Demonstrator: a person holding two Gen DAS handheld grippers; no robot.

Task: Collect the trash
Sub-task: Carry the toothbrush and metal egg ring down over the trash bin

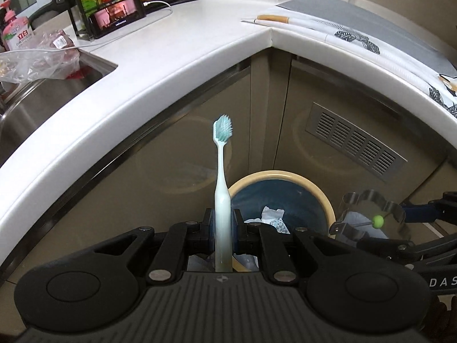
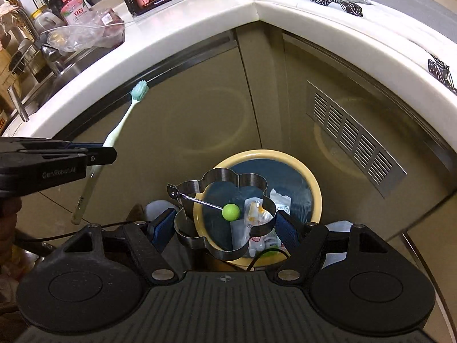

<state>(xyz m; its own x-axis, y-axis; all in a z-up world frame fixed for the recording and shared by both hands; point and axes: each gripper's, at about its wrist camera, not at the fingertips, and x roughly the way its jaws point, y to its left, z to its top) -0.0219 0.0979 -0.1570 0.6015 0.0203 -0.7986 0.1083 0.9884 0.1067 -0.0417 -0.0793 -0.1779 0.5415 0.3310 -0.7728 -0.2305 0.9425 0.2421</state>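
While both hang over the bin (image 2: 258, 157), the left gripper (image 1: 222, 224) clamps the light, stiff toothbrush (image 1: 221, 194) mid-handle; the right gripper (image 2: 225, 224) grips a rigid, slippery steel mould (image 2: 217, 181).

Warm indoor light falls from above, so the white counter (image 1: 177, 45) shines bright toward eleven o'clock while the cabinet doors (image 1: 177, 154) below sit dim and brownish, each carrying a soft round reflection. The phone screen (image 1: 117, 14) glows pink at ten o'clock. Both views bow hard at the edges, with black corners. Centres are sharp; far clutter at the rim goes soft.
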